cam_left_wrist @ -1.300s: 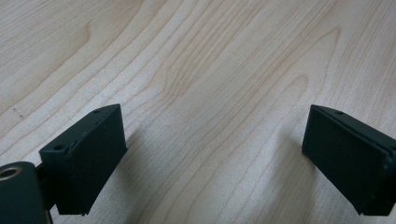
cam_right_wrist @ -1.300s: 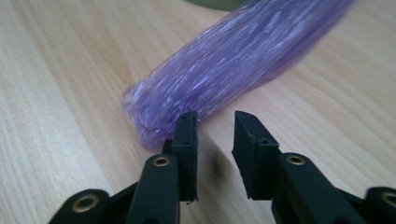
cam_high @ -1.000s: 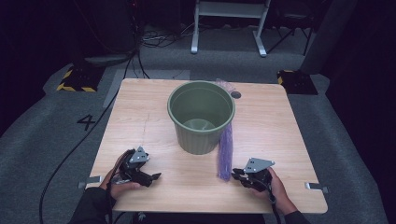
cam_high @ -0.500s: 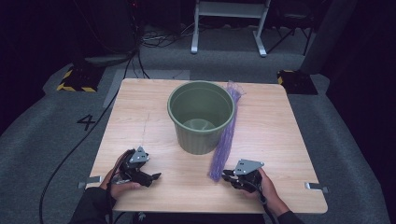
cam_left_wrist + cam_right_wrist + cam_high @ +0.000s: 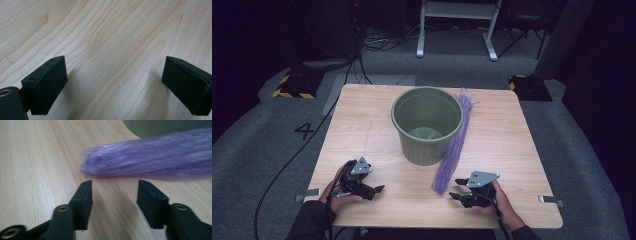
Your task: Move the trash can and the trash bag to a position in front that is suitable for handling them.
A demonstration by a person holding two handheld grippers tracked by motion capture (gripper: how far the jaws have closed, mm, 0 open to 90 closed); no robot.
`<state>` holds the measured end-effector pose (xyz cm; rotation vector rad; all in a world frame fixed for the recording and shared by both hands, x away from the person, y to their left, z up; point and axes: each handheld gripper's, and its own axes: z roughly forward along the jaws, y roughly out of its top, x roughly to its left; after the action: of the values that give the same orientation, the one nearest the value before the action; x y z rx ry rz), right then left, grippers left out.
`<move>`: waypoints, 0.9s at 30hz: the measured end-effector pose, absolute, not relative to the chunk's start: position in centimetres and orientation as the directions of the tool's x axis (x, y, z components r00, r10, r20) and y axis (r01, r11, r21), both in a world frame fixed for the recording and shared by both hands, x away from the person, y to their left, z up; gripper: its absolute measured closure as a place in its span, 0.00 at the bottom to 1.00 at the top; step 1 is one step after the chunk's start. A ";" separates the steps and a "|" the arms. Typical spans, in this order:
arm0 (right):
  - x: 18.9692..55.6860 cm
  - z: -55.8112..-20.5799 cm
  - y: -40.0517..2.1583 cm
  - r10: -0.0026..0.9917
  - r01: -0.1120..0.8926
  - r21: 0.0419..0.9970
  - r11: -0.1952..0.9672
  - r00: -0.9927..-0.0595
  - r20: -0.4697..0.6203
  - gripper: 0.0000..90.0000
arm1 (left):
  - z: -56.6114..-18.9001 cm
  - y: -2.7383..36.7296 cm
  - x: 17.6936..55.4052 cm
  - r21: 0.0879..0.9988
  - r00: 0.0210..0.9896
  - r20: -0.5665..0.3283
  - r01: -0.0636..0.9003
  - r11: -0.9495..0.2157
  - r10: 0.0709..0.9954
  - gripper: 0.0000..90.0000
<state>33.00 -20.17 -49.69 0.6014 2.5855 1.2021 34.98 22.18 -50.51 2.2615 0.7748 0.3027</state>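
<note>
Lying stretched along the desk (image 5: 512, 140), a purple mesh bundle (image 5: 455, 145), its far end leaning against the right side of the green bucket (image 5: 427, 125), its near end resting on bare wood just ahead of the right hand-held gripper (image 5: 460, 194). Standing apart now, that hand-held gripper's jaws, having just been opening, with nothing pinched between them; in the right gripper view, the bundle's blunt end (image 5: 150, 157) sitting just beyond the right hand-held gripper (image 5: 113, 192), not touching the pads. Crowding the bundle's left flank along most of its length, the bucket, upright and mid-desk. Resting near the front left corner, the left hand-held gripper (image 5: 371, 189), jaws spread wide over plain wood grain, well apart from both bucket and bundle. Beyond the desk, lying on grey carpet: black cables, a painted numeral, yellow-striped floor blocks (image 5: 292, 85), and a white metal frame (image 5: 459, 25).
</note>
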 end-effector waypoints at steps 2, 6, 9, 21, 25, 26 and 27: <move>33.2 -49.3 -21.2 0.496 0.283 0.781 0.556 -0.867 -0.040 0.43 | -50.5 22.2 35.0 0.698 0.792 -0.009 0.442 -0.564 0.610 0.06; 34.2 -48.0 -22.7 0.590 0.285 0.812 0.509 -0.803 -0.088 0.34 | -50.5 22.2 35.0 0.697 0.791 -0.010 0.444 -0.563 0.611 0.06; 35.9 -47.3 -23.5 0.614 0.261 0.834 0.487 -0.781 -0.114 0.32 | -50.5 22.2 35.0 0.698 0.791 -0.010 0.444 -0.562 0.612 0.06; 44.2 -44.4 -23.7 0.734 0.381 0.819 0.429 -0.675 -0.071 0.28 | -50.5 22.2 35.0 0.697 0.790 -0.010 0.445 -0.562 0.613 0.06; 46.2 -44.2 -23.3 0.760 0.403 0.846 0.351 -0.649 -0.006 0.29 | -50.5 22.2 35.0 0.697 0.790 -0.010 0.445 -0.562 0.613 0.06; 46.4 -44.3 -23.1 0.766 0.399 0.849 0.347 -0.643 -0.010 0.29 | -50.5 22.2 35.0 0.697 0.790 -0.010 0.445 -0.562 0.613 0.06; 46.7 -44.3 -23.0 0.768 0.401 0.848 0.347 -0.640 -0.012 0.29 | -50.5 22.2 35.0 0.697 0.790 -0.010 0.445 -0.562 0.613 0.06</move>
<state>46.68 -22.96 -44.26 1.0245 2.2050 1.2140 34.99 22.15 -50.50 2.2611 0.7788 0.3036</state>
